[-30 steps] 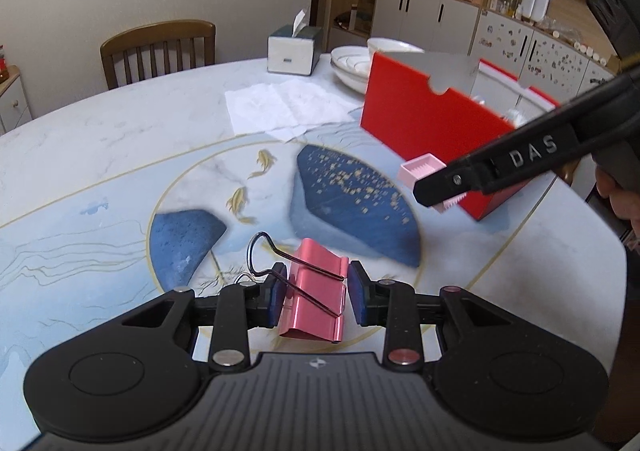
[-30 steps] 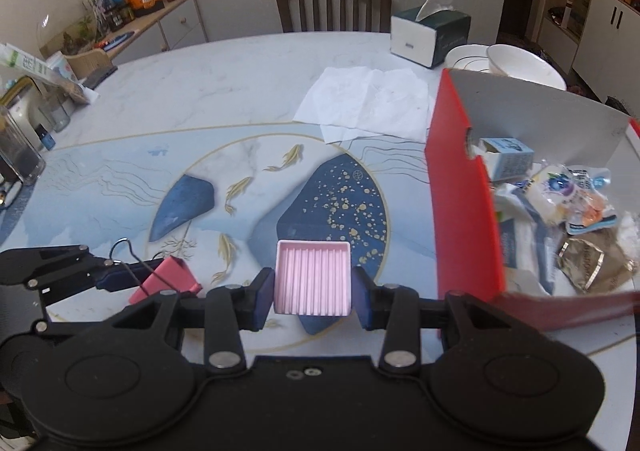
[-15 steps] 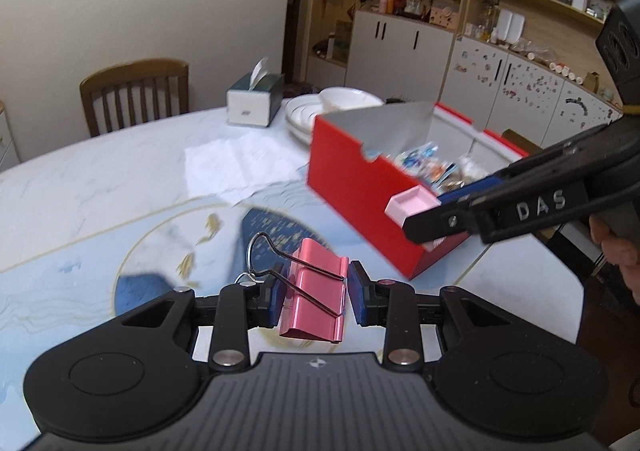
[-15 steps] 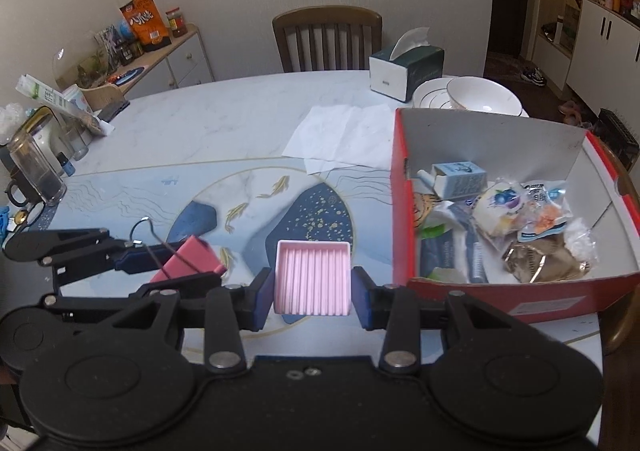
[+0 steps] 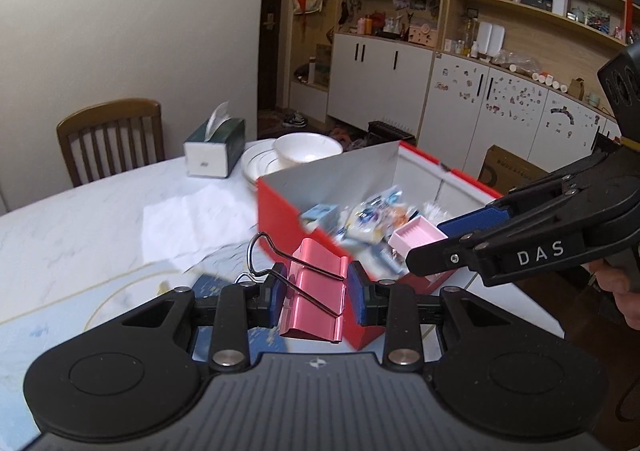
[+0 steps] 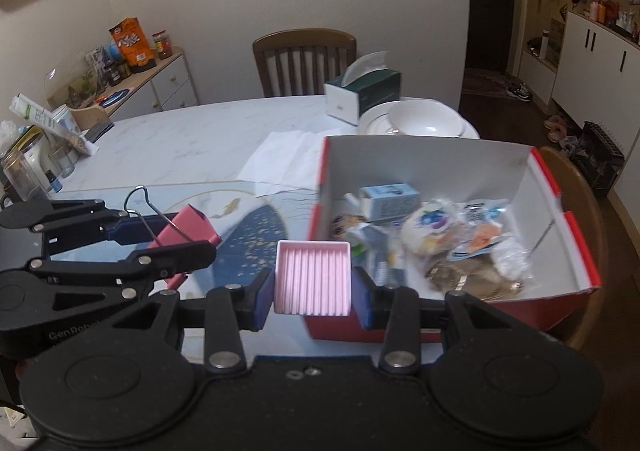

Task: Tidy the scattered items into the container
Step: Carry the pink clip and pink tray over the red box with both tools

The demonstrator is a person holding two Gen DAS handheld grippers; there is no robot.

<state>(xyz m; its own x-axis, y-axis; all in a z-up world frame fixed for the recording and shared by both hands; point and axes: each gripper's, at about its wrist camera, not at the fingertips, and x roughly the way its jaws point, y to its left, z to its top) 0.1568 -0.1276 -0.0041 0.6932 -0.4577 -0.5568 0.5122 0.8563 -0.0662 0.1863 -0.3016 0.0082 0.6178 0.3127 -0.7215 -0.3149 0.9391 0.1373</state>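
Pink anodised metal fills the left wrist view: the left gripper (image 5: 316, 293) is clamped on a large binder clip (image 5: 314, 291), its blue pads pressing the folded sides while the wire handles (image 5: 260, 255) loop up and back. A second ago this clip sat low over the blue-and-gold pattern of the table (image 5: 80, 219); now it rides well above it, with the red cardboard box (image 5: 280, 215) just ahead and its white-lined interior open to view. Off to the right, the right gripper (image 5: 424, 247) carries a small pink ribbed tray (image 5: 416, 235) already over the box's near wall.

From the right wrist view, the right gripper (image 6: 312, 293) is closed on that ribbed plastic tray (image 6: 313, 277), a shallow rectangle with raised ridges, held level at the box's near left corner (image 6: 320, 211). Earlier the box lay further off; it has drawn close, so both loads look nearly ready to drop. Inside lie a small blue-and-white carton (image 6: 390, 201) and crinkly foil and plastic snack packets (image 6: 472, 235). The left gripper (image 6: 176, 235) with the clip (image 6: 184, 227) hangs over the marble-look tabletop (image 6: 180, 139), short of the box.
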